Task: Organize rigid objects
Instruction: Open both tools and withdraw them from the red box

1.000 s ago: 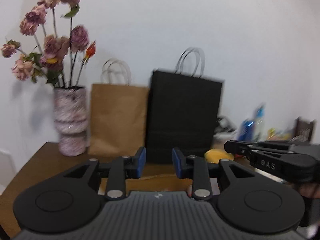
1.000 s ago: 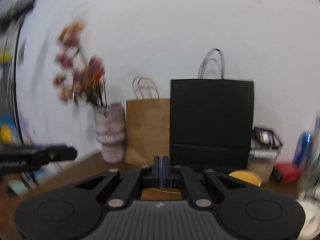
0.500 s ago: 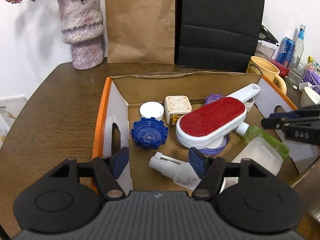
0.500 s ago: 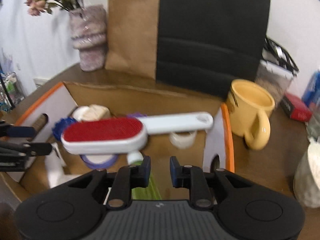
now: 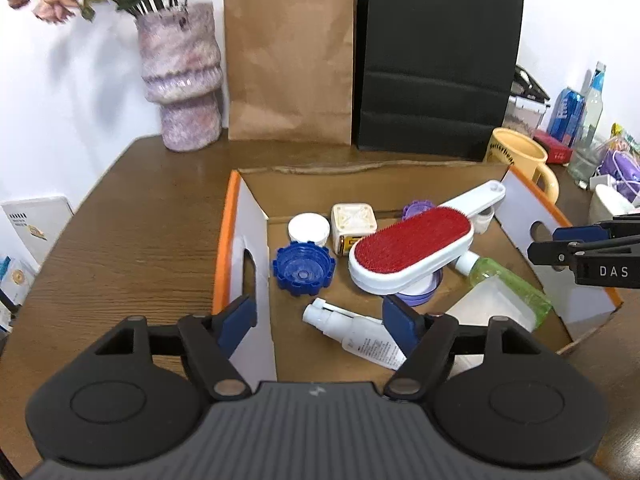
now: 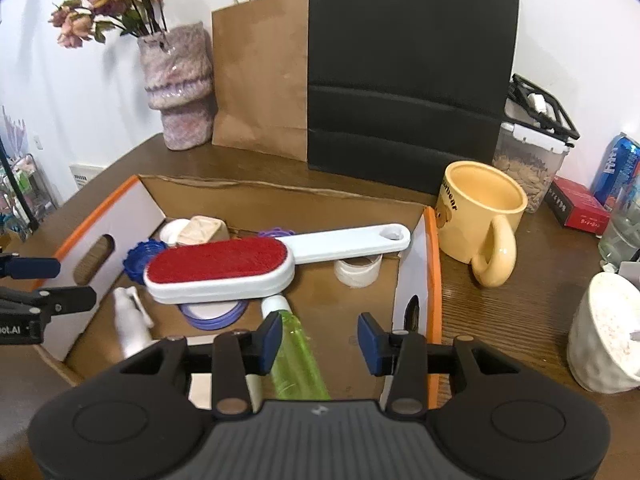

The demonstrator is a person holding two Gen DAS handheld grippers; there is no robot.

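An open cardboard box (image 5: 236, 216) (image 6: 430, 240) with orange edges sits on the wooden table. Inside lie a white lint brush with a red pad (image 5: 412, 248) (image 6: 218, 266), a blue ridged lid (image 5: 303, 268), a white round lid (image 5: 308, 229), a cream square case (image 5: 354, 220), a white spray bottle (image 5: 360, 338), a green bottle (image 5: 508, 286) (image 6: 298, 356) and purple lids (image 5: 418, 298). My left gripper (image 5: 320, 320) is open above the box's near left part. My right gripper (image 6: 318, 338) is open above the box's near right part, over the green bottle.
A yellow mug (image 6: 480, 216) stands right of the box. A brown paper bag (image 5: 288, 64), a black bag (image 5: 436, 60) and a vase of flowers (image 5: 180, 80) stand at the back. A white cup (image 6: 604, 332), a can (image 6: 616, 168) and a red box (image 6: 580, 204) crowd the right.
Both grippers have tilted down from the wall to look into the box. Both have opened wider; the right was shut a second ago.
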